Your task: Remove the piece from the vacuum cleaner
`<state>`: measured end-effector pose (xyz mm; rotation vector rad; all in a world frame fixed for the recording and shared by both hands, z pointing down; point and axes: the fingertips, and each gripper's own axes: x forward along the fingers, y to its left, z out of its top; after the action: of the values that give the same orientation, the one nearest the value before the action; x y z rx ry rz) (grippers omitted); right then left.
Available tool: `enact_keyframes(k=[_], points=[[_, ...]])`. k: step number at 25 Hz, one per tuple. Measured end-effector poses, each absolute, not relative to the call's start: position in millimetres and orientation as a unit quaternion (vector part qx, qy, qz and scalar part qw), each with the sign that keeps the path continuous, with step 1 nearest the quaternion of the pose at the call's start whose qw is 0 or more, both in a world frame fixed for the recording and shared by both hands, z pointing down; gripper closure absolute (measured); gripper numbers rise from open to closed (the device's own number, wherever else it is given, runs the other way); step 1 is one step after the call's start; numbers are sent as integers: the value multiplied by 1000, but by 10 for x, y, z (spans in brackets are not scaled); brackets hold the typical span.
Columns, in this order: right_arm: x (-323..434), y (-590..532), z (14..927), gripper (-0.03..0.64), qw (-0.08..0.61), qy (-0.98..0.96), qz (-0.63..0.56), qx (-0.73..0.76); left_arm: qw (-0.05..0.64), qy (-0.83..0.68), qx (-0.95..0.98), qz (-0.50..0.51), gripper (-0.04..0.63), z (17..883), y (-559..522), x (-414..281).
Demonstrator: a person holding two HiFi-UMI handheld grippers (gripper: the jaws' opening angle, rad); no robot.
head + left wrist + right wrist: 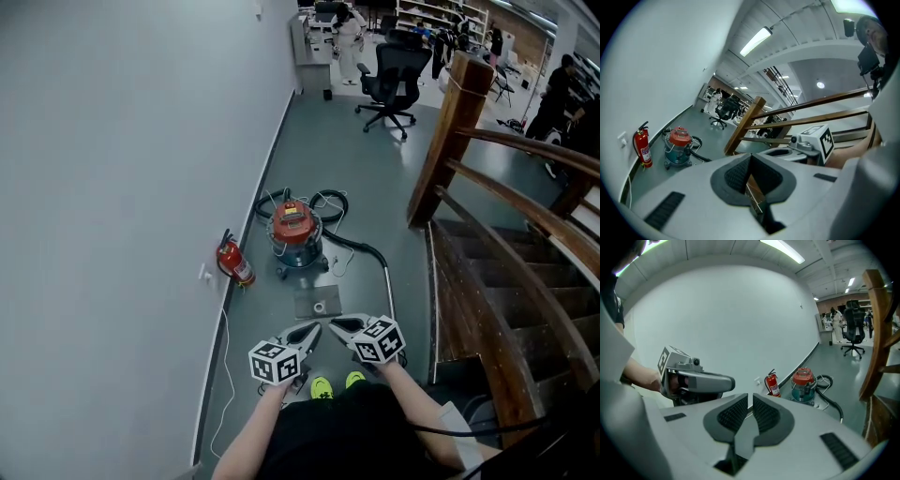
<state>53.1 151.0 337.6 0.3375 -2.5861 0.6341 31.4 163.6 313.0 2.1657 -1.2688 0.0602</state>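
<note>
**Both tongs held empty, short of the vacuum**

The left tongs [307, 331] are pressed together with nothing between the pads. The right tongs [341, 325] stand just beside them, their pads a narrow slit apart and pinching nothing; in the right gripper view only the wall shows through the slit. Both point forward and somewhat down, tips close to each other, above the person's yellow-green shoes [323, 386].

On the floor [356, 159] just ahead of the tongs lies a flat grey plate [319, 302]. It may be the vacuum's floor piece, though it is too small to tell. Beyond it stands the vacuum [295, 234], upright, with a red top on a blue-grey drum, well apart from both tongs. A black hose [361, 247] curls from behind the drum and runs to the right into a pale tube [388, 286], which comes back along the floor toward the right tongs.

A red extinguisher [235, 262] stands left of the vacuum against the wall [122, 187]. To the right rise wooden stairs [506, 319] with a railing [455, 122]. A black chair [394, 80] stands farther down the floor.
</note>
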Motion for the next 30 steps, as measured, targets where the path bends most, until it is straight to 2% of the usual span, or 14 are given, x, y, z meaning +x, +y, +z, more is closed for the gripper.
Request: enact_keyframes(k=[9,30], points=[[587,1662,3210,600,209,-948,206,120,302,-503,810,1,586,3030,1794,380],[512,1534,3070,600,196,-955,182,127,273,-495,825,-6,585,2869,1617,342]])
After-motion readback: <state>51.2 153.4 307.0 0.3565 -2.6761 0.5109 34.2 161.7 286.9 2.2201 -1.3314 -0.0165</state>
